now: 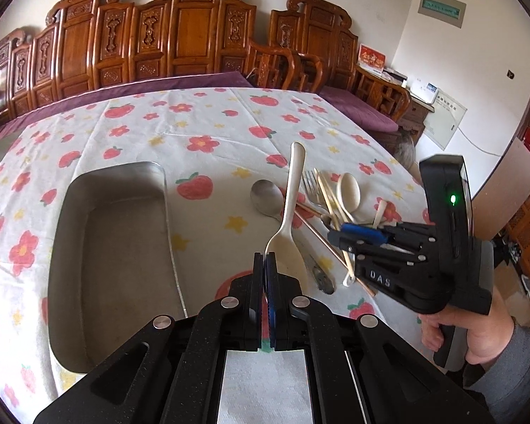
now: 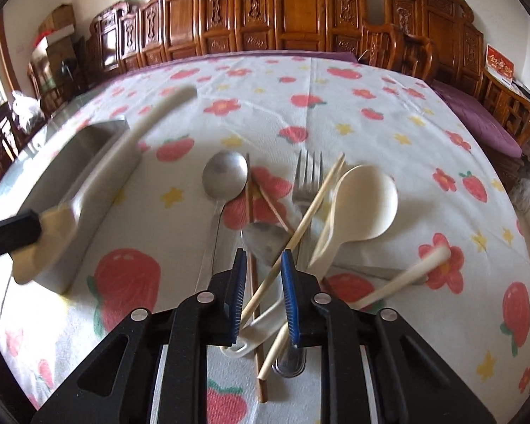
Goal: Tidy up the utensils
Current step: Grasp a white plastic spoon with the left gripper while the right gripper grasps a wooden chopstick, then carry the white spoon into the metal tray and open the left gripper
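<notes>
Left tool (image 1: 264,265) clamped on cream spoon (image 1: 289,219)'s bowl, handle pointing up and away. Right tool (image 2: 263,272) part-open, straddling pale chopstick (image 2: 300,229) lying diagonally, no grip.

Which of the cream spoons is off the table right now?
The long-handled cream spoon, pinched at its bowl in the left tool beside the metal tray. The other cream spoon lies in the pile.
</notes>
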Demonstrator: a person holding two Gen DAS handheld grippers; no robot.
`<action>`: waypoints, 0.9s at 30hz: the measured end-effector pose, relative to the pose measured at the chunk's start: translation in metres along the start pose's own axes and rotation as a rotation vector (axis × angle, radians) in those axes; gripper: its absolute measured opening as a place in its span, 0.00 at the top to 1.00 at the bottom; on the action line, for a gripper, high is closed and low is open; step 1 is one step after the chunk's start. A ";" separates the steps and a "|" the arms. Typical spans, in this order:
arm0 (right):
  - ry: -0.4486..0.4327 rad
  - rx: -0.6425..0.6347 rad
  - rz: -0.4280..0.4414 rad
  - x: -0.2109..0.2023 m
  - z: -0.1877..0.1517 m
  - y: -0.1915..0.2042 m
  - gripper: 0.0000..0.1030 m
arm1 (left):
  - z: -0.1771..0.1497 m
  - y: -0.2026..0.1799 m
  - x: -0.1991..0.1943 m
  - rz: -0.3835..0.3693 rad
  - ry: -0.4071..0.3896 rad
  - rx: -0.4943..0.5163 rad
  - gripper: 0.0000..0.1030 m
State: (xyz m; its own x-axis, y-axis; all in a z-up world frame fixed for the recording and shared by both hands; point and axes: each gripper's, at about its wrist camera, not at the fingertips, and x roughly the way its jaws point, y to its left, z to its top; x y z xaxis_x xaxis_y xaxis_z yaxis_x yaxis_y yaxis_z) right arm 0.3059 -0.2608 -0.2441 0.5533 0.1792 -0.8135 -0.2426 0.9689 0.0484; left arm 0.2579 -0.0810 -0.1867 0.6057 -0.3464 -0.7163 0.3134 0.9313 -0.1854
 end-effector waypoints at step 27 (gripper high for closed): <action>-0.125 0.066 0.024 -0.049 -0.002 0.001 0.94 | 0.008 0.035 -0.062 0.173 -0.114 -0.020 0.99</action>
State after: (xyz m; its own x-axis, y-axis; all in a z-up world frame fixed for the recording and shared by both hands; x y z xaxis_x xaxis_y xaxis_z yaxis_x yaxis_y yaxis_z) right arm 0.2770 -0.2687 -0.2058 0.6437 0.2181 -0.7336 -0.2063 0.9725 0.1081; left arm 0.2371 -0.0283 -0.1433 0.7283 -0.1904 -0.6583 0.1833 0.9798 -0.0806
